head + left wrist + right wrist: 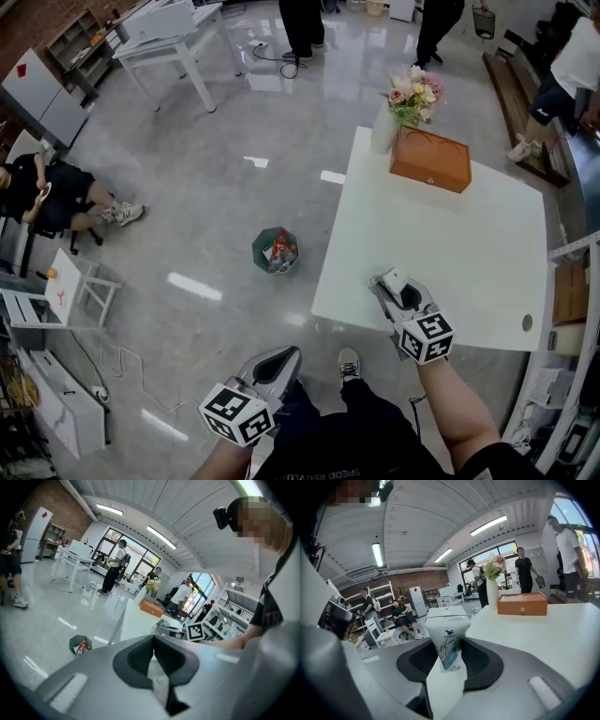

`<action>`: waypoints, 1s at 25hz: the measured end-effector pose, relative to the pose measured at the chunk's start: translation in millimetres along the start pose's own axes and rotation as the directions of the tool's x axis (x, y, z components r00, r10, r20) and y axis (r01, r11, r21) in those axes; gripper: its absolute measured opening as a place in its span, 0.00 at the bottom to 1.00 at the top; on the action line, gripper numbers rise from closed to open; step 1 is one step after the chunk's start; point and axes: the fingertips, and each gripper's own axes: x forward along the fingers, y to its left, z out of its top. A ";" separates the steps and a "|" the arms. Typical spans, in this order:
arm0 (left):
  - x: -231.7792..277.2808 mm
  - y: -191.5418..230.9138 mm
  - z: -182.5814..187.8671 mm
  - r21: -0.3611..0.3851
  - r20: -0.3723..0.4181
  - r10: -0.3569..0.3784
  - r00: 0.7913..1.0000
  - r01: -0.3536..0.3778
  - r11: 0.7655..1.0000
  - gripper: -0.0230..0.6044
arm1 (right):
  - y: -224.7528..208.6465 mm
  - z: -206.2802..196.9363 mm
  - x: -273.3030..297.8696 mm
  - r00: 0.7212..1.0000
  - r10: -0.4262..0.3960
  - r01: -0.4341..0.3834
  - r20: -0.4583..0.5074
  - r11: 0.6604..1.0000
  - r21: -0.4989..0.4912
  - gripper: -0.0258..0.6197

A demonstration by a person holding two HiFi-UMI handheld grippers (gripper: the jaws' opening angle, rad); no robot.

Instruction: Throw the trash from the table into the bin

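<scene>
Glossy grey floor (206,187) of a wide room, with a brick wall at the far left, white tables (169,37) beyond, and a seated person (56,192) at the left edge. The standing people at the top of the head view are cut off by the frame.

To your right lies the white tabletop (459,253). Its far corner carries an orange box (430,159), with a vase of flowers (398,108) just beside it.

The bin (275,251) stands on the floor left of the tabletop and apart from it. The coloured litter inside is too small to identify.

Your right tongs (392,286) hang over the tabletop's near edge, pinching an upright white carton (446,637) with blue print between the pads. The carton is therefore at the near edge, well apart from the bin. Whether it rests on the surface cannot be told. Its print is too small to read, its base is hidden between the pads, and in the head view the tongs cover nearly all of it.

Your left tongs (281,361) are off the tabletop, over the floor near your legs, pressed together with nothing between them.
</scene>
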 end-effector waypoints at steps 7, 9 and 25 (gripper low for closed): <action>-28.3 21.5 15.7 0.013 0.041 0.020 0.999 -0.020 1.000 0.05 | 93.5 30.5 9.9 0.988 0.147 -0.147 0.041 0.989 0.014 0.28; -38.2 32.4 21.7 0.020 0.055 0.031 0.998 -0.032 0.999 0.05 | 119.8 39.2 16.2 0.982 0.181 -0.182 0.053 0.983 0.014 0.28; -109.9 133.5 71.6 0.105 0.100 0.026 0.995 -0.036 0.994 0.05 | 275.6 82.8 66.1 0.963 0.240 -0.244 0.124 0.970 0.014 0.27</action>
